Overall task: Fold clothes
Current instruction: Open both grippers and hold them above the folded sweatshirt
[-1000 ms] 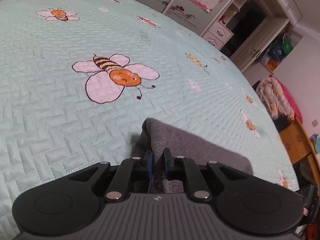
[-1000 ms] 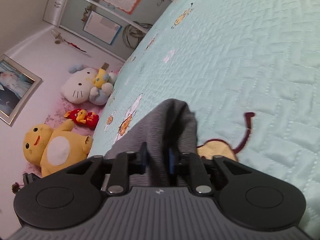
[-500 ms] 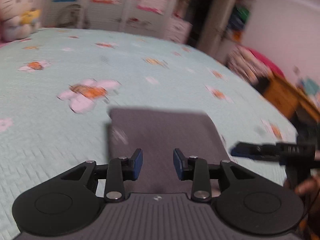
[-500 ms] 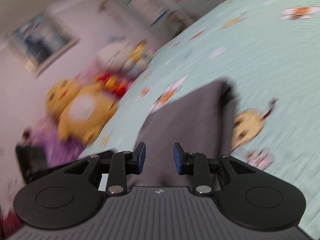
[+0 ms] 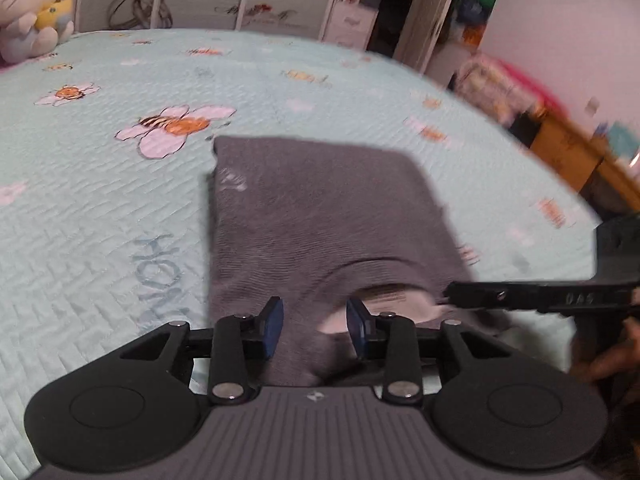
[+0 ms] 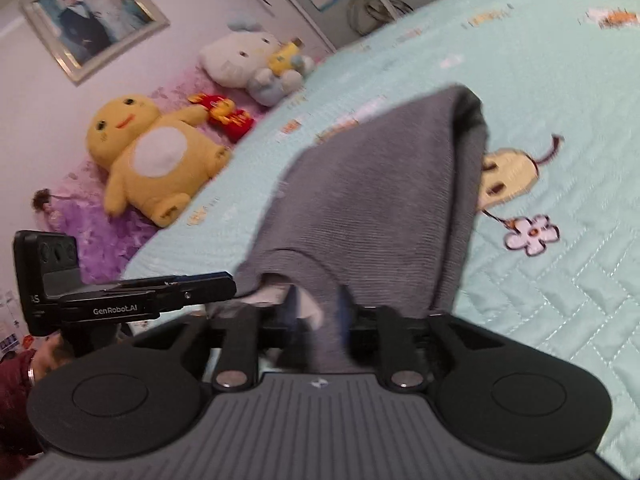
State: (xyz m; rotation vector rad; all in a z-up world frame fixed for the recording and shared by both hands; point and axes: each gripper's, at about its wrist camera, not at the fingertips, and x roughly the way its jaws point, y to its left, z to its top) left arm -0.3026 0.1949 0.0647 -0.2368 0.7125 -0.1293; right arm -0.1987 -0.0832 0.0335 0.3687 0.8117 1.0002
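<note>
Where it lies flat on the bed, the grey ribbed knit garment (image 5: 320, 208) forms a neat rectangle stretching straight ahead of the left gripper (image 5: 315, 328), its neckline and a pale inner label nearest the fingertips. That gripper's blue-padded jaws stand apart, with cloth beneath the gap but nothing pinched. From the right gripper (image 6: 316, 316), the same garment (image 6: 384, 200) runs forward and slightly rightward; this gripper's jaws also look parted and a fold of grey knit rises between them, though blur leaves it unclear whether they touch it.

By the look of it, the knit is soft, light and limp. It would sag and crease wherever unsupported, and the ribbing should give the pads good friction. Sensible holds are the two near corners or the shoulder edges beside the neckline, pinching all layers together.

Beneath the garment spreads a mint green quilted bedspread (image 5: 100, 200) printed with bees. To the right gripper's left sit a yellow plush toy (image 6: 148, 152) and a white cat plush (image 6: 244, 56).
</note>
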